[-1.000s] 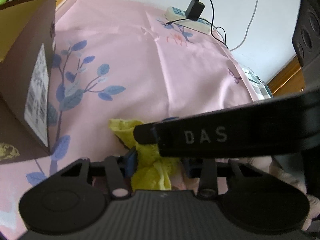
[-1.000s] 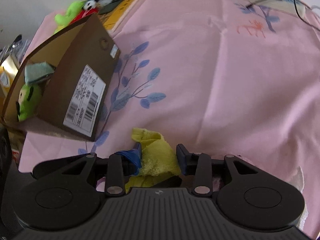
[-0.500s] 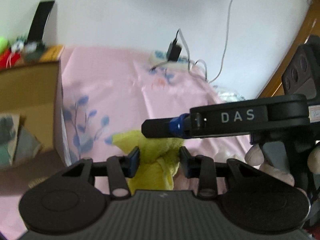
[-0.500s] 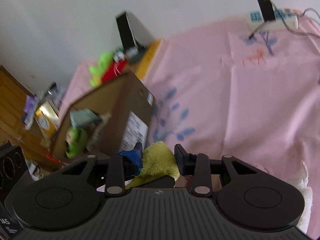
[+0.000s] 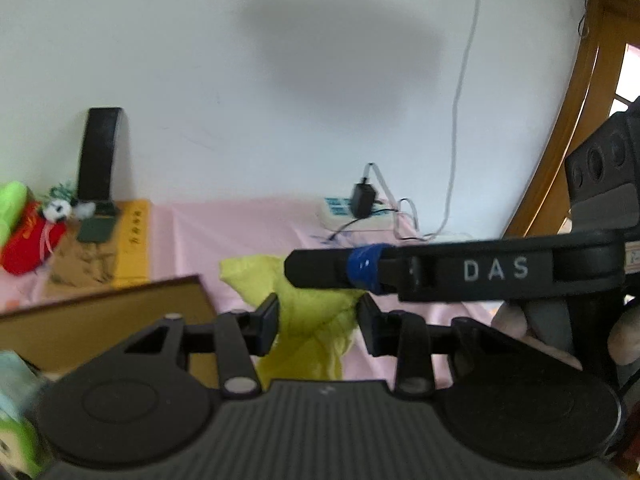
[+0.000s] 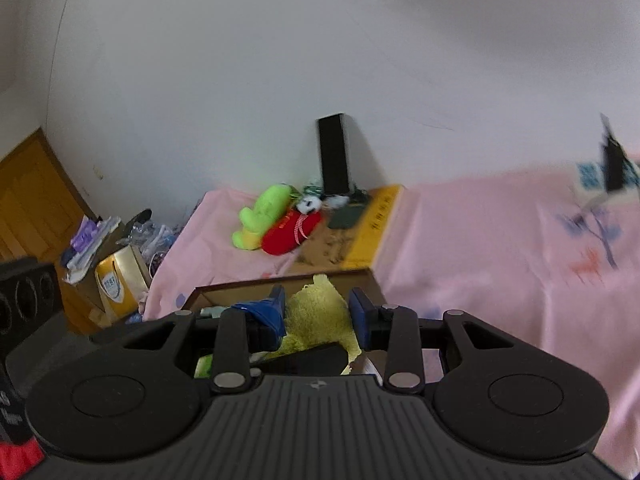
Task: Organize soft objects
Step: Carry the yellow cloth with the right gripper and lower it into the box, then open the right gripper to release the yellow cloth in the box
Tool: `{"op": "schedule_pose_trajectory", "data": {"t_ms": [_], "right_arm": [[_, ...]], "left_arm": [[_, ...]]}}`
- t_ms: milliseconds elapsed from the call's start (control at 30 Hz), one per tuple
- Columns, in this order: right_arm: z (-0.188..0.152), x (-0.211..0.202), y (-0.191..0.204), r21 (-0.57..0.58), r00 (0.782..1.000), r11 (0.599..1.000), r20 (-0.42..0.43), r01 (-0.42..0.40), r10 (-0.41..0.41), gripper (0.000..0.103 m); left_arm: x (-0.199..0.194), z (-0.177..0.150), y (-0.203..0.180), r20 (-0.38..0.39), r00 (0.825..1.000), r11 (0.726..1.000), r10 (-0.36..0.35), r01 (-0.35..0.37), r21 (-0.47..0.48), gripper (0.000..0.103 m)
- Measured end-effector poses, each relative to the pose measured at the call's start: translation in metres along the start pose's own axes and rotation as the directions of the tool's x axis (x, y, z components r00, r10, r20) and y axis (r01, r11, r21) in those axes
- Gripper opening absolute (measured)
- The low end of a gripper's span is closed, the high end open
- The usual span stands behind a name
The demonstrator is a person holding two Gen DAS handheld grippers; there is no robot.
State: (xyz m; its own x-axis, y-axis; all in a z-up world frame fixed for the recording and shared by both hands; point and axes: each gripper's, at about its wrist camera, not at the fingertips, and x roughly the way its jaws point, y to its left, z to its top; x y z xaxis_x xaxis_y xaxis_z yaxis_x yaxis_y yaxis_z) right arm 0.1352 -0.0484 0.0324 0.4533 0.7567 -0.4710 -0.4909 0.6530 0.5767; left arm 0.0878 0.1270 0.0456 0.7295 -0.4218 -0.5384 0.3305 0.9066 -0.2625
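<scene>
A yellow towel [image 5: 316,312] hangs in the air, pinched by both grippers. My left gripper [image 5: 318,322] is shut on it, and the right gripper's finger with blue tape crosses just above in the left wrist view. My right gripper [image 6: 318,312] is shut on the same yellow towel [image 6: 320,320], right above the open brown cardboard box [image 6: 248,290]. The box's rim also shows in the left wrist view [image 5: 104,308], low at the left. Green soft things lie inside the box.
Green and red plush toys [image 6: 276,220] and a small panda lie at the far end of the pink sheet [image 6: 500,264] by a black stand [image 6: 334,156]. A power strip with a charger [image 5: 360,204] sits by the wall. Clutter stands off the left edge.
Both grippers have lifted the yellow towel off the pink sheet and carried it left, from beside the box to above its opening. Both views have tilted up toward the wall.
</scene>
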Motion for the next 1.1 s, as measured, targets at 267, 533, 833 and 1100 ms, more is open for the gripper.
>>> {"op": "schedule_pose_trajectory", "data": {"t_ms": [267,533,833,1100], "right_arm": [[0.001,0.099,0.025,-0.094,0.994,0.994,-0.091,0.054,-0.063,0.018],[-0.014,0.141,0.013,-0.072,0.98,0.984,-0.105,0.162,-0.169,0.018],[-0.013,0.117,0.008,0.01,0.976,0.976,-0.011,0.215,-0.215,0.018],[-0.016,0.098,0.009,0.074,0.978,0.976,0.023,0.207,-0.209,0.018]], "left_arm": [[0.028,0.006,0.106,-0.134,0.99,0.997,-0.033,0.024,-0.067,0.035],[0.086,-0.014,0.158,-0.282,0.952,0.983,-0.115,0.069,-0.168,0.035],[0.135,-0.024,0.158,-0.394,0.911,0.985,-0.121,0.06,-0.165,0.035],[0.166,-0.034,0.169,-0.476,0.873,0.98,-0.106,0.011,-0.197,0.038]]}}
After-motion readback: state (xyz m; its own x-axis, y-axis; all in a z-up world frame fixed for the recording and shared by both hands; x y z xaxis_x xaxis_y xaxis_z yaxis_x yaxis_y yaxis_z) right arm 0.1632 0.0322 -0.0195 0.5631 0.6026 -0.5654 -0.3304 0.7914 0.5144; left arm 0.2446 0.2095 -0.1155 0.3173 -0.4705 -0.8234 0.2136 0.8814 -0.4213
